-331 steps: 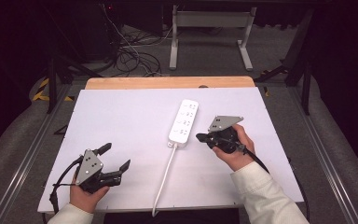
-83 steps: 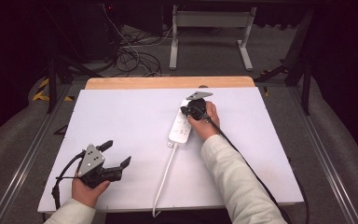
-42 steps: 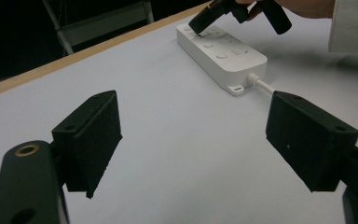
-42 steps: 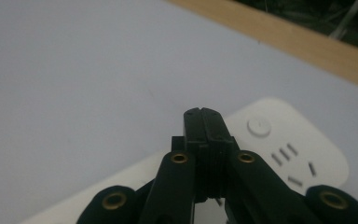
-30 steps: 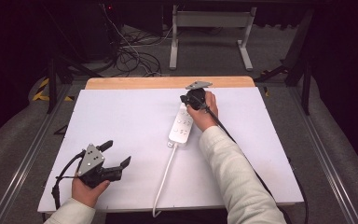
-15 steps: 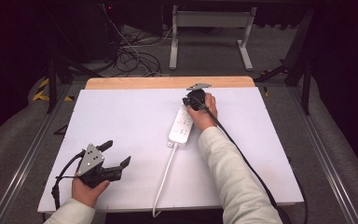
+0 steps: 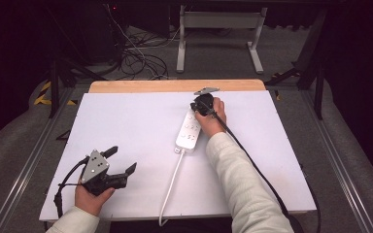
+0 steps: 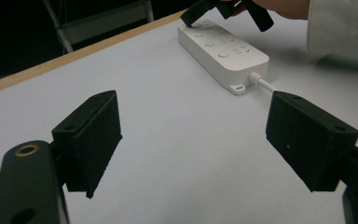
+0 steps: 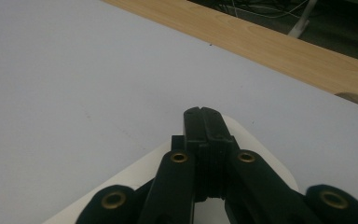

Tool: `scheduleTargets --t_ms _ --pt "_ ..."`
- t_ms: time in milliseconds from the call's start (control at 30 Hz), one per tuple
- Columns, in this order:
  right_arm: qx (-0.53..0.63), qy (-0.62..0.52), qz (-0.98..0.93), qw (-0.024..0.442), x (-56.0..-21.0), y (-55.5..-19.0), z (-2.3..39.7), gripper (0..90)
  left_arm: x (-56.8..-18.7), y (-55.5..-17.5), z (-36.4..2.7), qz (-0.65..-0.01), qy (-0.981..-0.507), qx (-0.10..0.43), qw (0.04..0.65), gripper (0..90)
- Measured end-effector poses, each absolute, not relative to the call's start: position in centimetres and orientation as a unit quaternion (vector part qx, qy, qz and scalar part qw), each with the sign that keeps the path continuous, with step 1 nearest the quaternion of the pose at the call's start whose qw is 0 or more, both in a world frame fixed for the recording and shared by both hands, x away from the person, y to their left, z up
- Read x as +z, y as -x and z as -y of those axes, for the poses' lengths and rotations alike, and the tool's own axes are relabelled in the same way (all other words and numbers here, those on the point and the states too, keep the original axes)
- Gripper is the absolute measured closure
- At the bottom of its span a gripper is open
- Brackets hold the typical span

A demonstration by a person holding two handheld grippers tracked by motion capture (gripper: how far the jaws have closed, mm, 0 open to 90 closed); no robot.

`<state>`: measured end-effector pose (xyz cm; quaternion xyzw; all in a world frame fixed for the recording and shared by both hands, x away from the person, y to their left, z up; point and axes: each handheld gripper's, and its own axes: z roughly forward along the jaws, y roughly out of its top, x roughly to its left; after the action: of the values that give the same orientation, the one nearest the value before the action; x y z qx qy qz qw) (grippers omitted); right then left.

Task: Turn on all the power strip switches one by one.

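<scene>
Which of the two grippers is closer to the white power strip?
The right. The right gripper, jaws shut, is at the far end of the power strip, over its top. The left gripper, jaws open, sits apart near the table's front edge.

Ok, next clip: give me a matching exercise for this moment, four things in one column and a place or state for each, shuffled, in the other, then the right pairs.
Things:
1. left gripper
2. right gripper
3. power strip
4. white cable

Places or states:
A. jaws shut, tips over the far end of the strip
B. lies mid-table, running from far to near
C. jaws wide open, held above the table's near left part
D. runs from the strip's near end to the table's near edge

Pairs: 1-C, 2-A, 3-B, 4-D
</scene>
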<state>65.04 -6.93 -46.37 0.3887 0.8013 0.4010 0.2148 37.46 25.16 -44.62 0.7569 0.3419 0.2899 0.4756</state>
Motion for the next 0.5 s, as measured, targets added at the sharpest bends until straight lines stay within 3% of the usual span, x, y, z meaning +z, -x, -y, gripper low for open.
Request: scheduleTargets --t_ms 500 --pt "0.400 -0.400 -0.799 0.205 -46.47 -65.18 7.10 90.0 -44.62 -37.47 -25.16 -0.340 -0.757 0.291 0.475 18.4"
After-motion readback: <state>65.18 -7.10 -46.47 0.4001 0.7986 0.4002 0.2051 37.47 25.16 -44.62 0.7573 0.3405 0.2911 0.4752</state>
